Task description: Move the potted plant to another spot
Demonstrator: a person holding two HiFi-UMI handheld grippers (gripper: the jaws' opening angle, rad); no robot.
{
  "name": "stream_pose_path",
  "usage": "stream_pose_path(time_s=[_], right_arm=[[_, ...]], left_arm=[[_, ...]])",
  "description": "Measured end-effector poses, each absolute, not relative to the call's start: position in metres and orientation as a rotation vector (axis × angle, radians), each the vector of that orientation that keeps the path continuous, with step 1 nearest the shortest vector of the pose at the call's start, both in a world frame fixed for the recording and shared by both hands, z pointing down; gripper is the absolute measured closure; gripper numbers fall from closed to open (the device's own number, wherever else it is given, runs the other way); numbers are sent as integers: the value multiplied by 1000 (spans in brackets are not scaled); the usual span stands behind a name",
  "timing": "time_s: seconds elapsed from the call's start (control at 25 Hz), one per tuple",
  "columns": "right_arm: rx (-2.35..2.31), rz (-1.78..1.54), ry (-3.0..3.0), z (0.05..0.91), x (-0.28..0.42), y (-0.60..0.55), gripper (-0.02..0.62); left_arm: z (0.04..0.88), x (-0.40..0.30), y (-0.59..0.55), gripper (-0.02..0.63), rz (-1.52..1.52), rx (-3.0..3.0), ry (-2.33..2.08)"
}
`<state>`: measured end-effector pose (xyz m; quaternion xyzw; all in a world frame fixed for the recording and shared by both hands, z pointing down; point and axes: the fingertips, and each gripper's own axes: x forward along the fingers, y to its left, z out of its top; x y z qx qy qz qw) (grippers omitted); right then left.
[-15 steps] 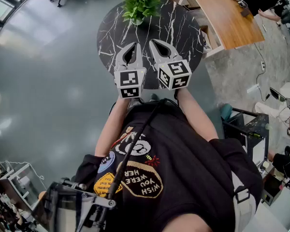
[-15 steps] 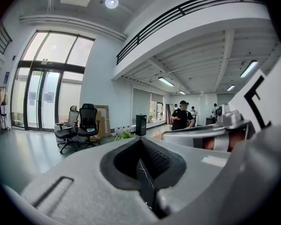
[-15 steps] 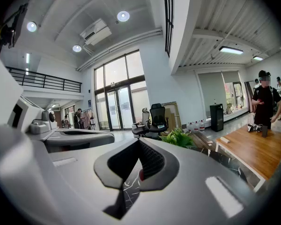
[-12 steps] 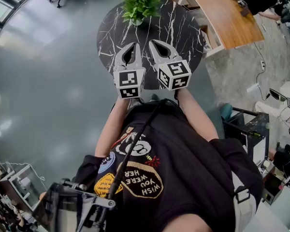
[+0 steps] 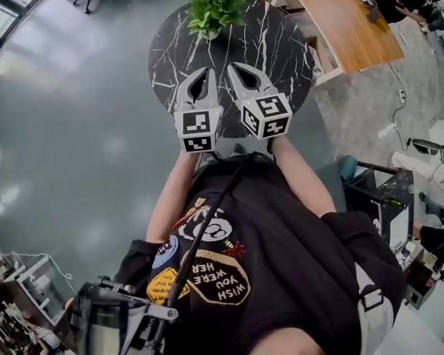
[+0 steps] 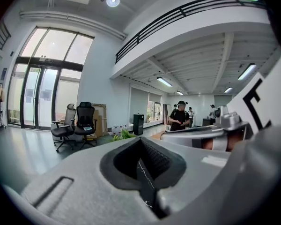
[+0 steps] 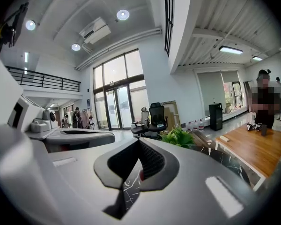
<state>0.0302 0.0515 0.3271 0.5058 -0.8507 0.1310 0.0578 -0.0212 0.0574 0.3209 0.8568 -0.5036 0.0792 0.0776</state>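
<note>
A leafy green potted plant (image 5: 214,9) stands at the far edge of the round black marble table (image 5: 281,50). It also shows as leaves in the left gripper view (image 6: 123,135) and the right gripper view (image 7: 178,137). My left gripper (image 5: 206,70) and right gripper (image 5: 231,66) hover side by side over the table's near half, well short of the plant. Both point toward it, nearly level. Their jaws stand shut with the tips touching, and nothing is held between them (image 6: 140,140) (image 7: 139,142).
A long wooden table (image 5: 348,21) stands right of the marble one. Black office chairs (image 6: 77,123) (image 7: 152,118) sit by the tall windows. A person in black (image 6: 180,116) stands further back. A dark cart (image 5: 377,205) is at my right on the grey floor.
</note>
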Motion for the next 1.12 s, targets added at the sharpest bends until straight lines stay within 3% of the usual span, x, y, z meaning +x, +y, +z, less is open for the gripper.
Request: stream_pose_path(time_s=[0.4, 0.96, 1.12], right_arm=[[1497, 481, -2535, 380, 23, 30, 592], [1301, 535, -2549, 493, 56, -99, 592], [1218, 587, -2553, 540, 49, -129, 493]], left_arm=[[374, -36, 35, 601, 307, 2526, -1452], [476, 3, -80, 601, 304, 2382, -1532], [509, 0, -109, 601, 338, 2352, -1566]])
